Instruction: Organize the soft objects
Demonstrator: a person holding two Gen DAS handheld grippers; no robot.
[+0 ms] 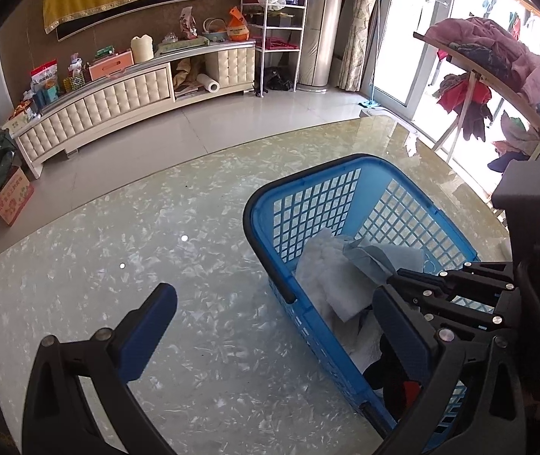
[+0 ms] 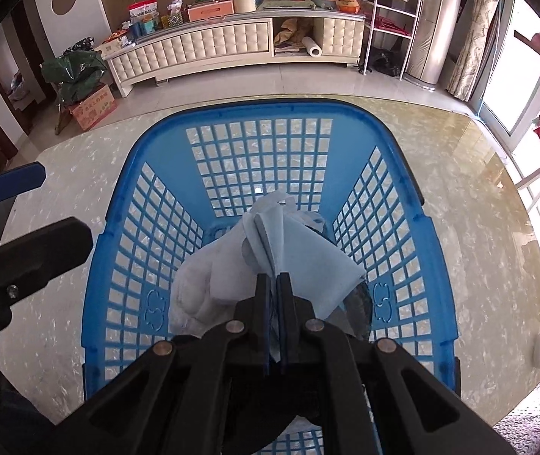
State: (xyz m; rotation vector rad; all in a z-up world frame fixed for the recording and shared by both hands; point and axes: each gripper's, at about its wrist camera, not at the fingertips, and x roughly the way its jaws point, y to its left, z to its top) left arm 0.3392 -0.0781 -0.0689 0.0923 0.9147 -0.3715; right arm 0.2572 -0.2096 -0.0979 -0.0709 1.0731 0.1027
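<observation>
A blue lattice basket (image 2: 254, 151) (image 1: 307, 204) stands on the pale marbled table (image 1: 118, 246). My right gripper (image 2: 273, 280) is shut on a folded light-blue cloth (image 2: 300, 258), held low inside the basket over a white cloth (image 2: 209, 280). In the left wrist view, the same gripper (image 1: 398, 276) reaches in from the right above the blue cloth (image 1: 379, 258) and white cloth (image 1: 326, 276). A dark garment with red (image 1: 395, 383) lies at the basket's near end. My left gripper (image 1: 275, 322) is wide open, one finger over the table, the other inside the basket, with its wall between them.
A cream tufted TV cabinet (image 1: 118, 102) loaded with boxes and bags runs along the far wall. A wooden rack draped with clothes (image 1: 497, 57) stands right of the table by the glass doors. A cardboard box (image 1: 12, 197) and green bag sit on the floor at left.
</observation>
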